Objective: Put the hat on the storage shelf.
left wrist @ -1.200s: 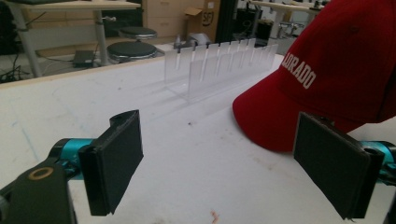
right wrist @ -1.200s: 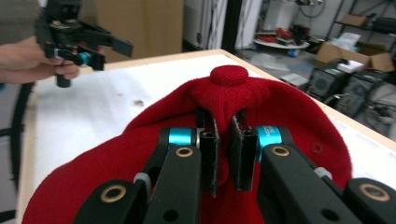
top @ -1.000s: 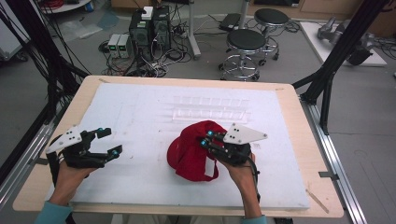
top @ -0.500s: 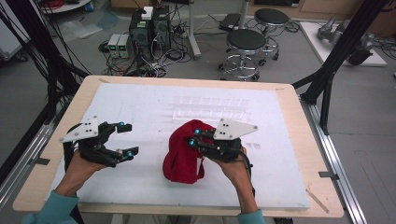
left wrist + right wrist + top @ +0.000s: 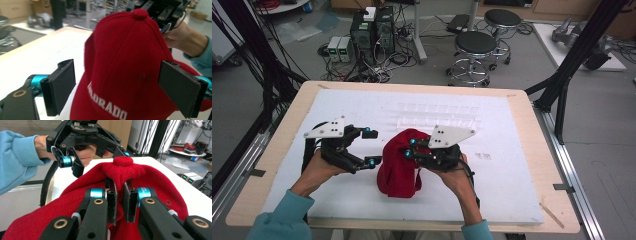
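Here we are over the table, a wooden top with a white mat across most of it, and right in the middle of the near half sits the red baseball cap, lifted up off the mat at its crown. The right gripper has it: in the right gripper view the two black jaws are pinched nearly together on a fold of red fabric just below the cap's top button, the cloth bunching up between the pads. The person's right hand is wrapped round the handle, blue sleeve at the bottom edge. Over on the other side, the left gripper sits just beside the cap's left flank, jaws spread wide and holding nothing. The left gripper view makes that plain: one pad stands off to the left of the cap and the other to the right, with the red crown rising between them and clear space on the left side; whether the right pad touches the fabric I cannot tell. White lettering runs along the cap's lower front, partly cut off, reading something like "ORADO". The left hand grips its handle near the mat's left edge. Beyond the table, two round stools stand on the grey floor, with computer boxes and tangled cables to their left.
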Action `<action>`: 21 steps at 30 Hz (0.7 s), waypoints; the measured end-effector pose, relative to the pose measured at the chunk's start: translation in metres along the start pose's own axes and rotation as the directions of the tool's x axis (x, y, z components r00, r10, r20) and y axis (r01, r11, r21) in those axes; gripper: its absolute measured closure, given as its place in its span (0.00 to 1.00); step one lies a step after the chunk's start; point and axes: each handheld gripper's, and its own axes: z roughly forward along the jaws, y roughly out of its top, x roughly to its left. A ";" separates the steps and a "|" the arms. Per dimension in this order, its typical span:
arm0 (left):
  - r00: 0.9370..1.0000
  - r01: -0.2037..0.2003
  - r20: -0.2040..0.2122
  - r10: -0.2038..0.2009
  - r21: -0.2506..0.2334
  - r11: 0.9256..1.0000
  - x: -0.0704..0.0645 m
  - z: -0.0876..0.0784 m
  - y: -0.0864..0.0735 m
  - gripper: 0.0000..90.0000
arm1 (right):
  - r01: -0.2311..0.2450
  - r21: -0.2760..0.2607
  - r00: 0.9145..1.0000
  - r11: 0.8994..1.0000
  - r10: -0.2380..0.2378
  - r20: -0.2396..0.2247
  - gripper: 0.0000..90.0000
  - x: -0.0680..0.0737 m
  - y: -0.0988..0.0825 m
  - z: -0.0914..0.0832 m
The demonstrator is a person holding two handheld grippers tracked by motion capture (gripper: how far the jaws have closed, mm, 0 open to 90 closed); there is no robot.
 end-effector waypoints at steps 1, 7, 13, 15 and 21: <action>1.000 -0.007 0.019 0.007 0.022 1.000 0.000 0.006 0.001 0.17 | -0.001 0.005 1.000 1.000 0.001 -0.007 0.93 0.000 0.000 0.001; 0.998 0.005 0.066 -0.010 0.070 0.998 0.000 0.020 0.000 0.17 | 0.008 0.007 1.000 1.000 -0.008 -0.026 0.93 0.001 0.000 0.003; 0.995 -0.006 0.096 -0.004 0.108 0.994 -0.001 0.028 -0.002 0.21 | 0.013 0.006 0.999 1.000 -0.013 -0.029 0.93 0.001 0.002 0.005; 0.994 -0.008 0.109 -0.004 0.109 0.994 -0.002 0.029 -0.002 0.27 | 0.016 0.005 0.999 1.000 -0.016 -0.027 0.93 0.001 0.002 0.005; 0.995 -0.018 0.097 0.005 0.125 0.992 -0.005 0.029 -0.001 0.50 | 0.021 0.010 1.000 1.000 -0.020 -0.017 0.93 0.001 0.002 0.006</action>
